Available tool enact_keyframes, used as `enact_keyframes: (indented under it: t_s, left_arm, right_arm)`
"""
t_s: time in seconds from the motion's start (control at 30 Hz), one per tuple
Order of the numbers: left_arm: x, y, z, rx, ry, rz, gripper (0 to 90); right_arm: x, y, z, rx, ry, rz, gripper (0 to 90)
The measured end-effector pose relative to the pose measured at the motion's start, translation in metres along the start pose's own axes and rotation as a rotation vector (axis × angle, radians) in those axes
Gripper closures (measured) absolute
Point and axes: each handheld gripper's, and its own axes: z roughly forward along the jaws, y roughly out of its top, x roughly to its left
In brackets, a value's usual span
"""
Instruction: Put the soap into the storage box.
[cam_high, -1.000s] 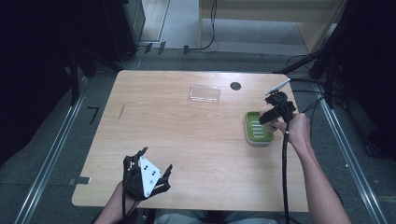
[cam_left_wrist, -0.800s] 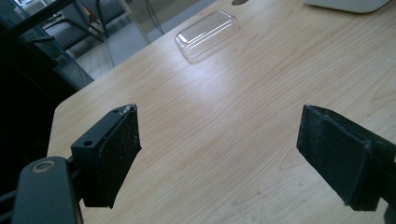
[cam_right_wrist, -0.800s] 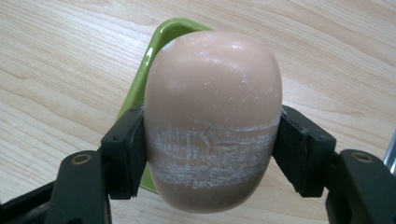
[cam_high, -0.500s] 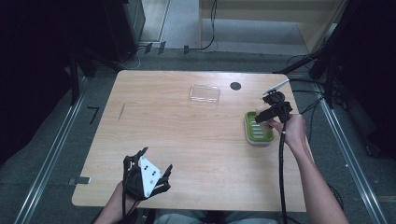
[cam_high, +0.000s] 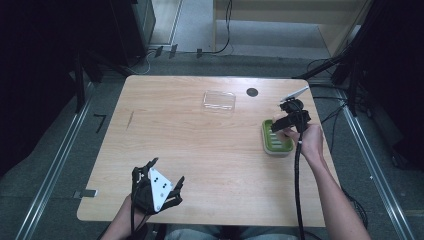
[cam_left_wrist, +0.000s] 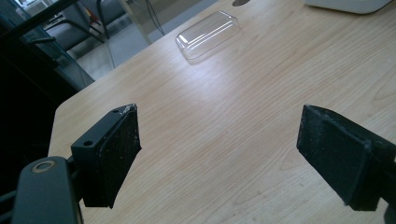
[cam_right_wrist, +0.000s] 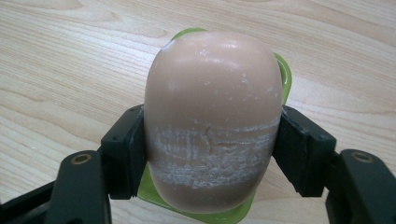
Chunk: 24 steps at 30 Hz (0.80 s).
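In the right gripper view a pale pink bar of soap sits squeezed between the two black jaws of my right gripper, just above a green soap dish. From the high view that dish lies near the table's right edge, with the right gripper over it. My left gripper rests at the table's front left, its jaws wide apart over bare wood with nothing between them.
A clear plastic lid lies at the back middle of the table, also seen as the lid ahead of the left gripper. A dark round hole is beside it. Cables trail off the right side.
The right gripper with the soap has shifted slightly left and toward the dish. The left gripper has stayed put.
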Motion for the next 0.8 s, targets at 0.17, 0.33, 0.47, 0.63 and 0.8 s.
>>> enact_keyframes:
  t_s: [0.17,0.33,0.47,0.63,0.8]
  left_arm:
    - [0.000,0.000,0.000,-0.002,0.000,0.000,14.1]
    - [0.000,0.000,0.000,-0.002,0.001,0.002,14.1]
    - [0.000,0.000,0.000,-0.006,0.001,0.003,14.0]
    - [-0.001,0.000,-0.001,-0.004,0.002,0.005,14.1]
    - [-0.001,0.000,-0.001,-0.004,0.004,0.003,14.1]
  right_arm:
    - [0.002,-0.001,0.004,0.000,0.002,0.016,33.7]
    - [0.004,-0.001,0.009,0.011,-0.003,0.031,33.6]
    - [0.005,-0.002,0.014,0.025,-0.012,0.038,33.7]
    - [0.004,-0.004,0.022,0.039,-0.017,0.057,33.6]
    - [0.005,-0.004,0.027,0.043,-0.024,0.051,33.7]
